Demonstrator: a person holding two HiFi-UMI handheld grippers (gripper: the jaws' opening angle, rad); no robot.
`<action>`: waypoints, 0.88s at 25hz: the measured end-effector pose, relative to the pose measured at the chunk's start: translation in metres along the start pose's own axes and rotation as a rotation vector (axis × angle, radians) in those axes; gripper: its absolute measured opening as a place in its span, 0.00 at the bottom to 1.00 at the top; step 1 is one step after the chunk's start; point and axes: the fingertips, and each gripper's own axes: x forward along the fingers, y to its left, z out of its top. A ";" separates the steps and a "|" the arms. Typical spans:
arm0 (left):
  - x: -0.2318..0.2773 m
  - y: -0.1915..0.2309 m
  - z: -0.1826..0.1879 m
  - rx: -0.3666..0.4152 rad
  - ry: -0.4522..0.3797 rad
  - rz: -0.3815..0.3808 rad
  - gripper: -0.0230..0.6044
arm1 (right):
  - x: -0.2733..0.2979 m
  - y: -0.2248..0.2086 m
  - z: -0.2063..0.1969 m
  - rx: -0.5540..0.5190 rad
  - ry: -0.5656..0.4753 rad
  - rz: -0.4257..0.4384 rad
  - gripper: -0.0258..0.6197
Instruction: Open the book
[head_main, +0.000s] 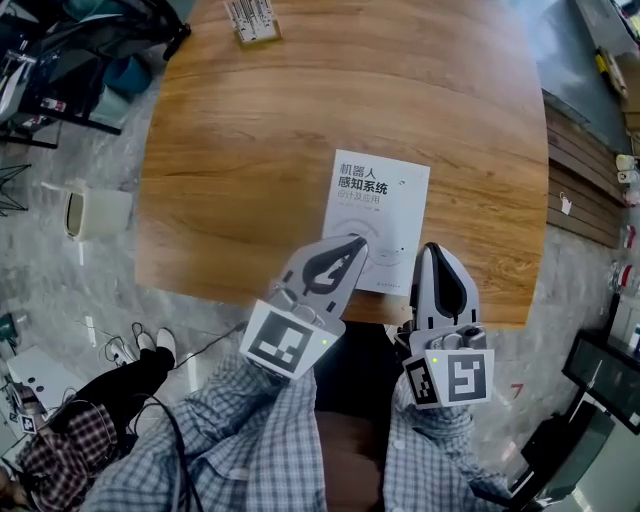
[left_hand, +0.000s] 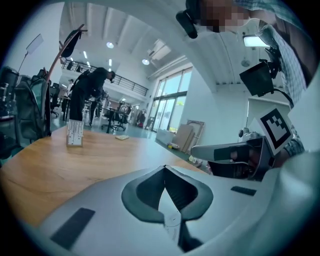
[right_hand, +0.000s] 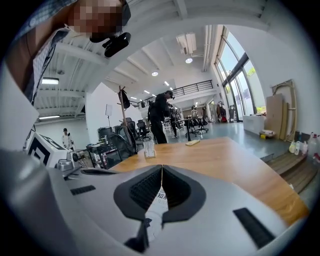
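In the head view, a closed white book (head_main: 385, 200) with dark printed characters lay flat near the near edge of the brown wooden worktop (head_main: 250, 150), right of the middle. The left gripper (head_main: 357, 241) reached over the book's near left corner, and the right gripper (head_main: 432, 248) was over its near right corner.

In the left gripper view, the left gripper (left_hand: 165, 167) had its jaws together at the tips, with a white sliver of the book (left_hand: 170, 205) showing behind them.

In the right gripper view, the right gripper (right_hand: 161, 166) likewise had its jaws closed tip to tip, with the book's print (right_hand: 157, 200) below the gap. A small white card stand (right_hand: 148, 148) stood at the far edge.
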 end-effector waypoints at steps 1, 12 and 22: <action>0.003 0.002 -0.006 -0.007 0.015 0.008 0.04 | 0.003 -0.003 -0.008 0.004 0.022 0.009 0.07; 0.028 0.014 -0.073 -0.053 0.150 0.102 0.04 | 0.013 -0.038 -0.103 0.075 0.329 0.068 0.07; 0.036 0.007 -0.127 -0.076 0.288 0.135 0.04 | 0.014 -0.065 -0.174 0.107 0.577 0.071 0.22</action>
